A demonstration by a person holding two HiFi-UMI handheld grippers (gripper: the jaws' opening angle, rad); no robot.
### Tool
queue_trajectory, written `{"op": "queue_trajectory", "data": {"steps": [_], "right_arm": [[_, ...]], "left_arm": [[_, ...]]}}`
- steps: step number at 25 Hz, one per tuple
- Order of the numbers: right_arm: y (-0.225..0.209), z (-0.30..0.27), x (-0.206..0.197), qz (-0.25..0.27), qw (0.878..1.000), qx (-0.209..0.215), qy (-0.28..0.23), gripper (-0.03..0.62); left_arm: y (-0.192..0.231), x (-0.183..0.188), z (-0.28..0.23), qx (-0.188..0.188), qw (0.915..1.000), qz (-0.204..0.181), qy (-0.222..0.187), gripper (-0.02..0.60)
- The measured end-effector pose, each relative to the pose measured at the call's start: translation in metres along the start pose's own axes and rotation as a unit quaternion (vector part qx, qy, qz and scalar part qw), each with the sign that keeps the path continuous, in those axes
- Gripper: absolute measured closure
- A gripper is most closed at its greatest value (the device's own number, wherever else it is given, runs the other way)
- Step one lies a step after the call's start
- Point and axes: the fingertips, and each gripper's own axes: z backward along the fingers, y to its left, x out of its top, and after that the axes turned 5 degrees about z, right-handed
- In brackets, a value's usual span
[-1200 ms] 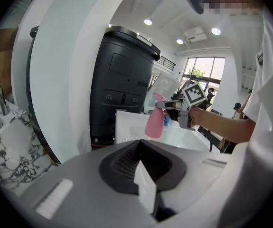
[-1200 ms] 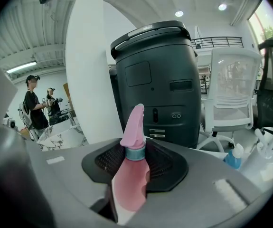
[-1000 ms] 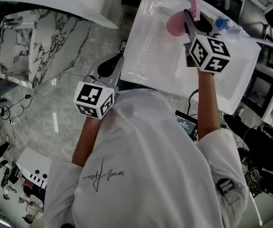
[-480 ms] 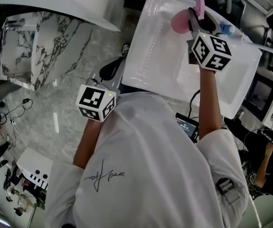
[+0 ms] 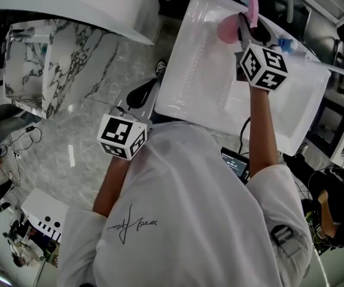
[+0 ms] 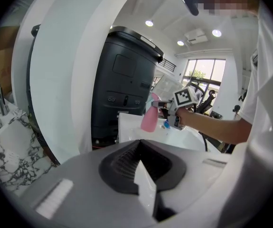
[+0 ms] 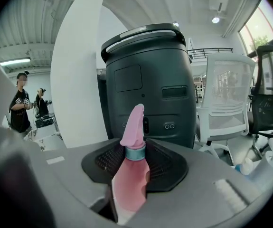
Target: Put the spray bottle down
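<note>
A pink spray bottle (image 5: 227, 30) with a pink head and pale blue collar hangs over the white table (image 5: 201, 82). My right gripper (image 5: 242, 28) is shut on its body, and its marker cube sits behind the jaws. In the right gripper view the bottle (image 7: 131, 170) stands upright between the pads of the right gripper (image 7: 129, 198). The left gripper view shows the bottle (image 6: 149, 120) from afar. My left gripper (image 5: 137, 91) stays low by the person's torso, off the table's near edge. In its own view the left gripper (image 6: 145, 194) looks shut with nothing in it.
A small blue-capped item (image 5: 285, 42) lies on the table just right of the bottle. A tall black machine (image 7: 145, 80) stands beyond the table, with a white chair (image 7: 224, 113) to its right. A marble counter (image 5: 58, 58) is at the left. Two people (image 7: 22, 103) stand far off.
The right gripper has carried the bottle a little farther out over the white table. The left gripper has stayed where it was.
</note>
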Motion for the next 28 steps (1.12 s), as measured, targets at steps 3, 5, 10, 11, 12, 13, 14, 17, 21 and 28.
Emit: {"op": "queue_trajectory", "data": {"steps": [3,5,10,11,12,13,14,17,21,28], "right_arm": [[-0.003,-0.005,-0.002,0.001,1.0,-0.006,-0.004,0.467],[-0.007,-0.007,-0.003,0.0,1.0,-0.012,-0.008,0.467],[-0.016,-0.01,0.001,-0.001,0.999,-0.028,-0.028,0.467],[-0.015,-0.012,0.001,-0.001,0.999,-0.029,-0.034,0.467],[-0.014,-0.014,0.002,-0.001,0.999,-0.03,-0.04,0.467],[-0.014,-0.016,0.003,-0.001,0.998,-0.031,-0.046,0.467],[-0.015,-0.018,0.003,0.0,0.998,-0.032,-0.051,0.467],[-0.019,-0.019,0.001,0.004,0.997,-0.038,-0.064,0.468],[-0.019,-0.021,0.0,0.018,0.996,-0.043,-0.082,0.468],[-0.016,-0.023,-0.003,0.029,0.992,-0.055,-0.11,0.47]], "left_arm": [[0.003,0.001,0.0,0.002,1.0,0.001,0.001,0.529],[0.004,0.0,0.0,0.002,1.0,0.001,0.002,0.529],[0.008,-0.002,0.002,0.002,1.0,0.001,0.005,0.529],[0.01,-0.002,0.003,0.003,1.0,0.001,0.006,0.529],[0.012,-0.002,0.003,0.004,1.0,0.001,0.007,0.529],[0.013,-0.002,0.004,0.005,1.0,0.002,0.007,0.529],[0.013,-0.002,0.003,0.006,1.0,0.002,0.008,0.529],[0.012,-0.003,0.002,0.005,0.9999,0.004,0.009,0.529],[0.014,-0.005,0.002,0.003,0.9999,0.006,0.012,0.529],[0.016,-0.009,0.004,0.002,0.9998,0.009,0.016,0.529]]}}
